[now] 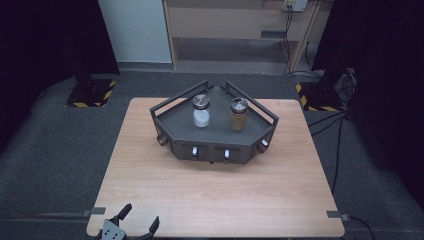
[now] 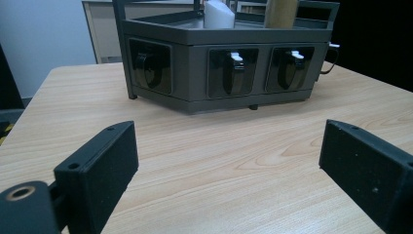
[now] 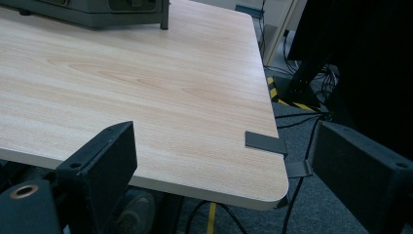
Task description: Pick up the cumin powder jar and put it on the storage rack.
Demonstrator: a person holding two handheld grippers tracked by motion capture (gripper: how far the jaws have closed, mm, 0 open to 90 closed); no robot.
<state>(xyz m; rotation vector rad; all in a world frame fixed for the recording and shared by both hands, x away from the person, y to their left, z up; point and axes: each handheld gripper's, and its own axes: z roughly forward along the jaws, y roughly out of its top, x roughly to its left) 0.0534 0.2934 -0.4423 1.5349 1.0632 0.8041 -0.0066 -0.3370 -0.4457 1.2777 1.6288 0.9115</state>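
Two jars (image 1: 201, 111) on rack (image 1: 215, 142) | left tongs (image 1: 140, 219) well apart, gaping

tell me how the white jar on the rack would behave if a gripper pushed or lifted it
The white jar stands upright and taller than wide, so a high push may tip it. Its round body would probably roll if toppled. The rack has rails that might catch it. Looks like glass with a metal lid: likely smooth, possibly slippery and breakable.

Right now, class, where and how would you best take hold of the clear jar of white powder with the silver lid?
Grip the clear jar of white powder around its round glass body below the silver lid, coming down from above and in front: the dark rack's rails fence its back and sides.
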